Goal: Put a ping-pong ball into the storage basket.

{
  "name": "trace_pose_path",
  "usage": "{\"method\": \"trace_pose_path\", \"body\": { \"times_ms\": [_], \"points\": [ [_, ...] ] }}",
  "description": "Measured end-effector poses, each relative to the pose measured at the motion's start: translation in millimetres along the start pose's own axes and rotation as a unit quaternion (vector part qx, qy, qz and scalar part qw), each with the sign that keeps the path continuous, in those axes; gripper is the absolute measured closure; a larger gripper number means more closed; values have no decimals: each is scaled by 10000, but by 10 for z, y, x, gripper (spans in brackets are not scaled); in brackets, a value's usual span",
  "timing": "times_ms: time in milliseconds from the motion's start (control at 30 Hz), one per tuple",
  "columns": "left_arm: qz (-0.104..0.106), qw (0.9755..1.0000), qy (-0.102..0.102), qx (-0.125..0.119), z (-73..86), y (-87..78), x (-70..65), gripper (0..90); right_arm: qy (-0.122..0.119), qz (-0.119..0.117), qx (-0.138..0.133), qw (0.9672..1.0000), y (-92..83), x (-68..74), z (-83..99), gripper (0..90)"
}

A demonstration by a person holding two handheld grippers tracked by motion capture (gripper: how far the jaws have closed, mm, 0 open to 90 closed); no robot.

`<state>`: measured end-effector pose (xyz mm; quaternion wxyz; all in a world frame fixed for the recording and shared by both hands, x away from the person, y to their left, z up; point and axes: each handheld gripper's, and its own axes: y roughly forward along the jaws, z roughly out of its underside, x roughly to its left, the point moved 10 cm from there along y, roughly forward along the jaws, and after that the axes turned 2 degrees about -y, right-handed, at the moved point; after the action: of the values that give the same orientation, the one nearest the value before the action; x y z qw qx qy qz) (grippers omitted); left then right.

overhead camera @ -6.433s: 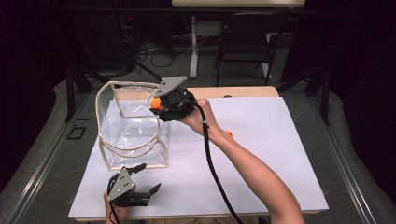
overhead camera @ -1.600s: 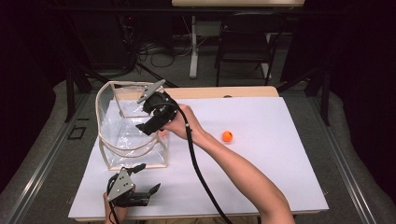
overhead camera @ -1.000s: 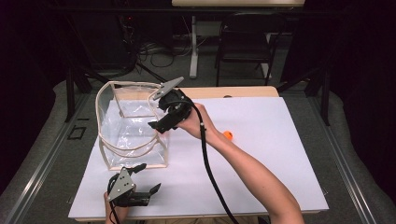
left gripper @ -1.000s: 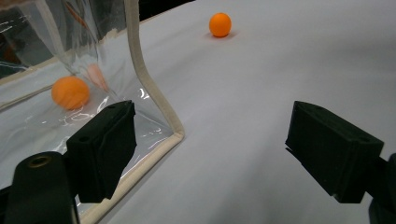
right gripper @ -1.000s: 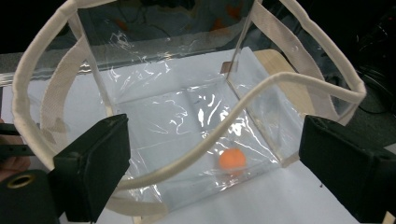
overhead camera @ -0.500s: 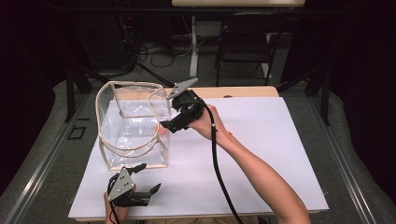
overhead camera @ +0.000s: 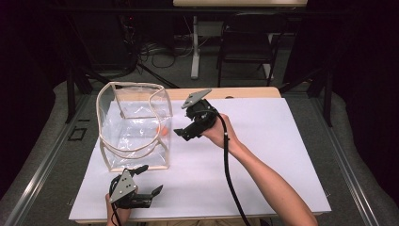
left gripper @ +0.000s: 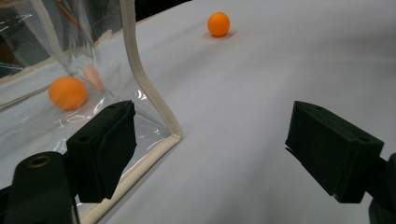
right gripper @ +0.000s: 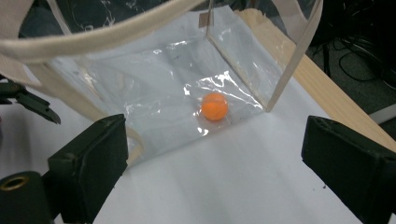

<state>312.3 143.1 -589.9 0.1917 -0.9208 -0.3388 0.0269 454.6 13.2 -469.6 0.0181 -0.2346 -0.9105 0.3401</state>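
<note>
A clear plastic bag (overhead camera: 134,127) with beige trim stands open on the left of the white sheet (overhead camera: 273,141). One orange ball (overhead camera: 163,130) lies inside it, seen through the wall (left gripper: 68,92) and in the right gripper view (right gripper: 214,106). A second orange ball (left gripper: 218,24) rests on the sheet outside the bag; in the high view the right hand covers it. My right gripper (overhead camera: 184,126) hovers just right of the bag, pointing at it, jaws open and empty (right gripper: 215,168). My left gripper (overhead camera: 151,180) lies open by the bag's front corner (left gripper: 210,149), one jaw against the trim.
The bag's beige rim (right gripper: 93,37) arches across the top of the right gripper view. A wooden table edge (overhead camera: 244,92) runs behind the sheet. A dark chair (overhead camera: 244,47) and cables lie on the floor beyond. The sheet's right half is bare.
My right gripper has moved right and down, away from the bag's mouth. The loose ball on the sheet is now hidden under the right hand. The left gripper has stayed put.
</note>
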Motion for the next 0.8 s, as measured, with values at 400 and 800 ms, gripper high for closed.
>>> {"method": "trace_pose_path", "body": {
  "times_ms": [400,800],
  "points": [
    [25,10000,-5,22,6,13,-10,157,44,48,100,9999,-4,-2,350,56],
    [20,10000,25,24,5,11,-20,157,71,40,208,9997,2,121,789,40]
  ]
}}
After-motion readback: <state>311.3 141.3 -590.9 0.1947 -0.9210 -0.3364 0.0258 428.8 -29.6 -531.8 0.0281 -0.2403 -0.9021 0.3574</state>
